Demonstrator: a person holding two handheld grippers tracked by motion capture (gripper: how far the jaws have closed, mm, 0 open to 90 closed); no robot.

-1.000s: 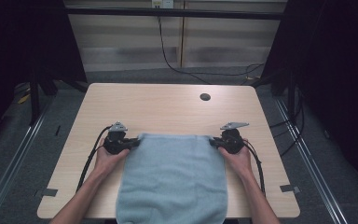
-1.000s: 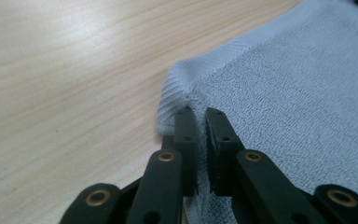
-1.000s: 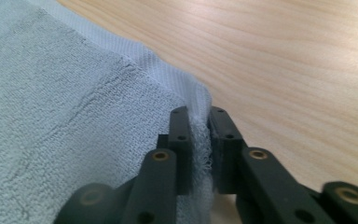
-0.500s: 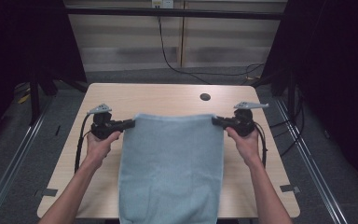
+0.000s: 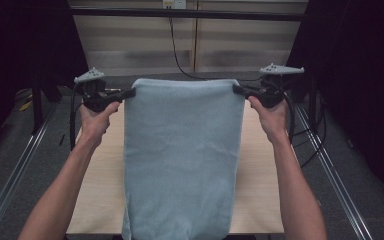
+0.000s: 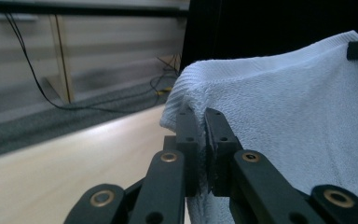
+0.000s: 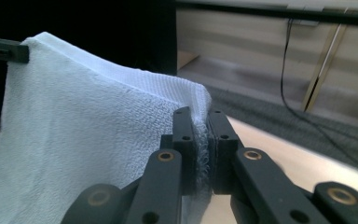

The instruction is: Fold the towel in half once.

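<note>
Left tool [image 5: 129, 93] and right tool [image 5: 236, 89] each clamped tight on a top corner of the pale blue towel [image 5: 182, 155], hanging mid-frame over the bench [image 5: 102, 185]

The towel [image 5: 182, 155] is soft, fuzzy blue cloth. The table [image 5: 102, 175] is smooth pale wood. The floor [image 5: 25, 150] is rough grey carpet.

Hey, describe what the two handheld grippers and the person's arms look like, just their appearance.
Both the left gripper and the right gripper are black, each topped by a grey three-cornered plate and trailing a black cable. Up close, their fingers are flat black bars on linked arms with brass-coloured pivot rivets. The forearms are bare, with no sleeves or gloves in sight.
</note>
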